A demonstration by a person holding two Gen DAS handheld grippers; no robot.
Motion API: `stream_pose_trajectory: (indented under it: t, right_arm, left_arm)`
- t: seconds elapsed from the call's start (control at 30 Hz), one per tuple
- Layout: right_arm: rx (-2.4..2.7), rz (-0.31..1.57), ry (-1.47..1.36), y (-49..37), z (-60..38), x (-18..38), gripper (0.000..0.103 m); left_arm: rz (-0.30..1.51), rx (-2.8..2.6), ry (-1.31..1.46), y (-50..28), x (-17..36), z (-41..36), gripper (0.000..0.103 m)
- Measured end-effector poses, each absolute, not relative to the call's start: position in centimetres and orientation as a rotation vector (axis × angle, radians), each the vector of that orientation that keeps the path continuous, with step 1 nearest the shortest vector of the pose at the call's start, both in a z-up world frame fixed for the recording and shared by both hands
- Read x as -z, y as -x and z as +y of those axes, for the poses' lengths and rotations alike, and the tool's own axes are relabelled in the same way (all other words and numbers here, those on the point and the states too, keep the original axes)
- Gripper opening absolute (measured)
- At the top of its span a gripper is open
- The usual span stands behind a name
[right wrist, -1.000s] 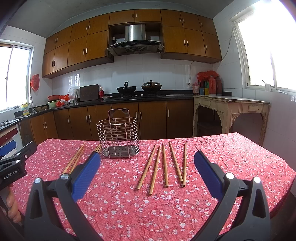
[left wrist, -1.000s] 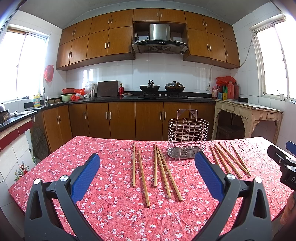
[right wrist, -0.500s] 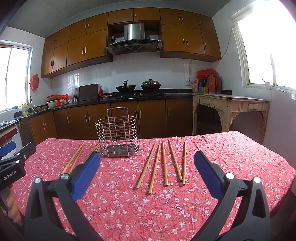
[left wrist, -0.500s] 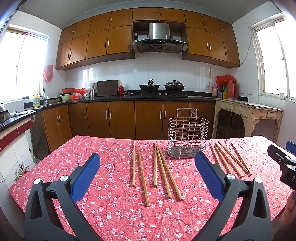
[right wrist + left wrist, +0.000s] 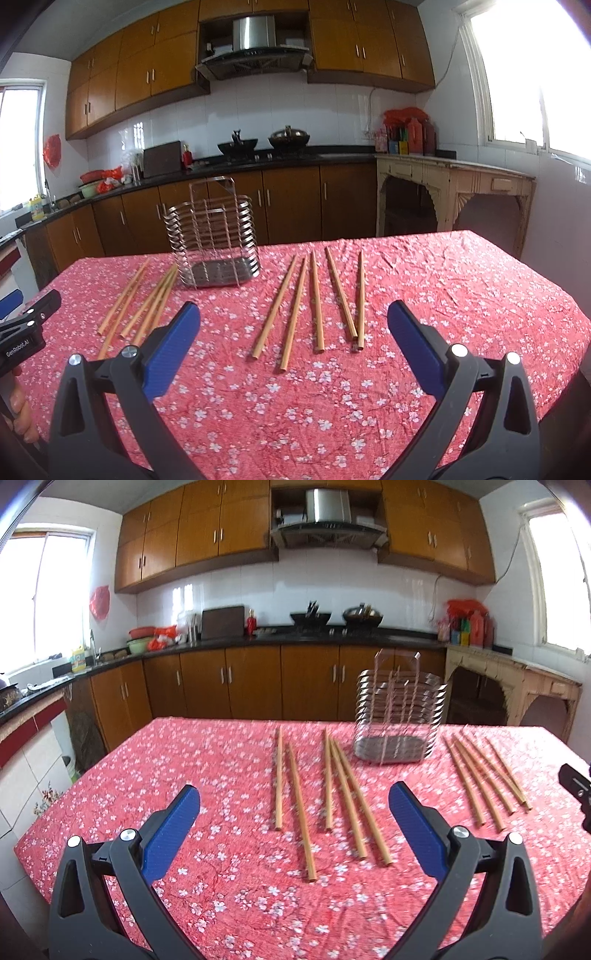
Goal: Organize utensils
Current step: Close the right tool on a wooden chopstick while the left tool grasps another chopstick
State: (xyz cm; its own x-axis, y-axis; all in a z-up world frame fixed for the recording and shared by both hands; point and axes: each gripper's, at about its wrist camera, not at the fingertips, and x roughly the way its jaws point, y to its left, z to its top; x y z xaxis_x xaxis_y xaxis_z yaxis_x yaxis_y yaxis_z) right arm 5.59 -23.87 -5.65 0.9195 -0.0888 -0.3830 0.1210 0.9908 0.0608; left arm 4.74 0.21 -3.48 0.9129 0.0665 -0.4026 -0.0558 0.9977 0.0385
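Several wooden chopsticks lie on a red floral tablecloth in two groups, one on each side of an empty wire utensil holder (image 5: 397, 720). The left group (image 5: 325, 797) lies just ahead of my left gripper (image 5: 293, 812), which is open and empty above the cloth. In the right wrist view the holder (image 5: 214, 240) stands at the back left, and the right group (image 5: 314, 302) lies just ahead of my right gripper (image 5: 293, 321), open and empty. The right group also shows in the left wrist view (image 5: 484, 775), and the left group in the right wrist view (image 5: 142, 299).
The table (image 5: 184, 760) is covered by the red cloth; its edges fall off at left and right. Brown kitchen cabinets and a black counter (image 5: 295, 635) run behind it. A cream side table (image 5: 454, 192) stands at the right wall.
Both grippers have tilted down and moved a little forward toward the chopsticks, which now sit closer and lower in view. Both stay open. Nothing on the table has moved.
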Motion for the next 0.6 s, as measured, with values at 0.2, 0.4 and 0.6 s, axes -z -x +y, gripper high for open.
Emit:
stream_pose_trajectory:
  t: [0.2, 0.4, 0.6]
  right_arm:
    - [0.197, 0.535, -0.069, -9.4, -26.7, 7.4, 0.098]
    - [0.298, 0.710, -0.115, -13.9, -31.7, 9.8, 0.072]
    - [0.266, 0.826, -0.206, -18.8, -34.5, 11.5, 0.046]
  left_arm:
    - [0.600, -0.123, 0.007, -8.7, 5.5, 2.9, 0.101]
    - [0.747, -0.119, 0.099, -11.5, 7.4, 6.4, 0.101]
    - [0.824, -0.090, 0.065, -13.3, 8.5, 6.9, 0.084]
